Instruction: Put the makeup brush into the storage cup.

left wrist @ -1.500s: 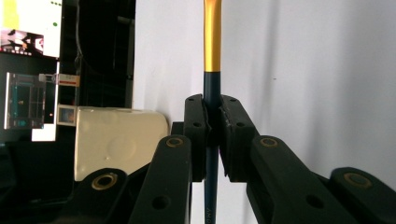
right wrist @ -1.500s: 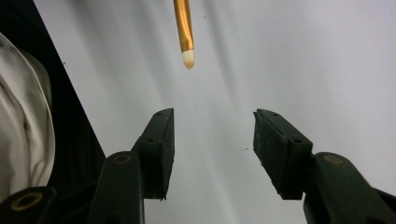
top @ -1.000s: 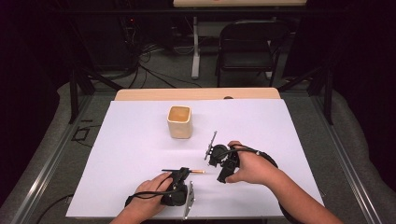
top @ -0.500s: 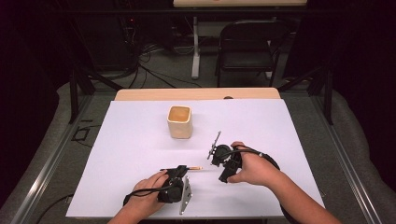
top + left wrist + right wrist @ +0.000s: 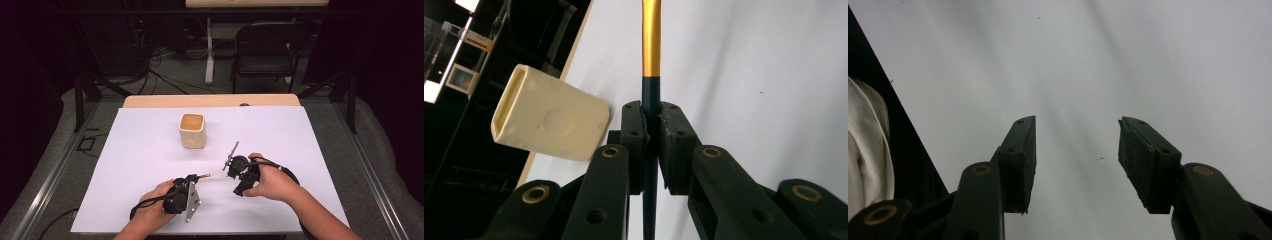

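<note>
My left gripper [image 5: 191,180] is near the table's front edge, left of centre, shut on a thin dark-blue pen with a gold section [image 5: 651,40]. The pen's tip [image 5: 205,176] points right, toward my other hand. In the left gripper view the pads [image 5: 634,135] pinch the pen's dark shaft. My right gripper [image 5: 234,169] sits to the right, close to the pen's tip, its jaws open. In the right gripper view my right gripper [image 5: 1075,150] has only the white tabletop between its pads.
A cream square cup [image 5: 192,130] stands upright behind both hands, mid-table; the cup [image 5: 549,120] also appears left of the pen. The white sheet [image 5: 300,140] covers the table. A chair [image 5: 267,45] and cables lie beyond the far edge.
The left hand has shifted very slightly with the pen still gripped. The right gripper stays where it was, jaws apart.
</note>
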`<state>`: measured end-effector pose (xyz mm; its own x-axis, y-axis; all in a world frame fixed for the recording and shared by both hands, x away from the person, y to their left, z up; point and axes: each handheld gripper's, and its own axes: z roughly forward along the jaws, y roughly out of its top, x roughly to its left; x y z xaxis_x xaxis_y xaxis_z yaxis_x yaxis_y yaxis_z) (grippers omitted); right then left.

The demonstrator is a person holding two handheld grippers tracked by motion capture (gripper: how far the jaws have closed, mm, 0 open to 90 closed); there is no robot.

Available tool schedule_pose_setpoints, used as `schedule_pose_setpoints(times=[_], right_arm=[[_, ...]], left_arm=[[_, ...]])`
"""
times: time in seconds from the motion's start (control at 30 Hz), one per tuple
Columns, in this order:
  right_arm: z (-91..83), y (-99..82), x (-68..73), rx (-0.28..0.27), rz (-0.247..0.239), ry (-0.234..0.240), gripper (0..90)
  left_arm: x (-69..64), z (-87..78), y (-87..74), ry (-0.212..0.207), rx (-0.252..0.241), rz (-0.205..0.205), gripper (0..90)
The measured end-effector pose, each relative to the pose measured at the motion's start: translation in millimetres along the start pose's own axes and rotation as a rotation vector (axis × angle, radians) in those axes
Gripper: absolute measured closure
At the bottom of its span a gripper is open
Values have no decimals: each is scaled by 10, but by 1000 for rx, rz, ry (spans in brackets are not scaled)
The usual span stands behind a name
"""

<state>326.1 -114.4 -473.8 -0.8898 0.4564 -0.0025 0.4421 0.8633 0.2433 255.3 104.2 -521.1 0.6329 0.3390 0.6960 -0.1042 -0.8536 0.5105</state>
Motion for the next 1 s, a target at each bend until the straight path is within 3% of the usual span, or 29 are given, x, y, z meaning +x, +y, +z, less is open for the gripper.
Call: schedule_pose_setpoints(times=[0.2,1.0], right_arm=[[26,-25,-6,-19,12,2,495],[109,-80,-10,-99,44,3,503]], left_arm=[[76,-25,-13,-35,-24,-85,824],[378,-18,-199,-212,-137,-521,825]])
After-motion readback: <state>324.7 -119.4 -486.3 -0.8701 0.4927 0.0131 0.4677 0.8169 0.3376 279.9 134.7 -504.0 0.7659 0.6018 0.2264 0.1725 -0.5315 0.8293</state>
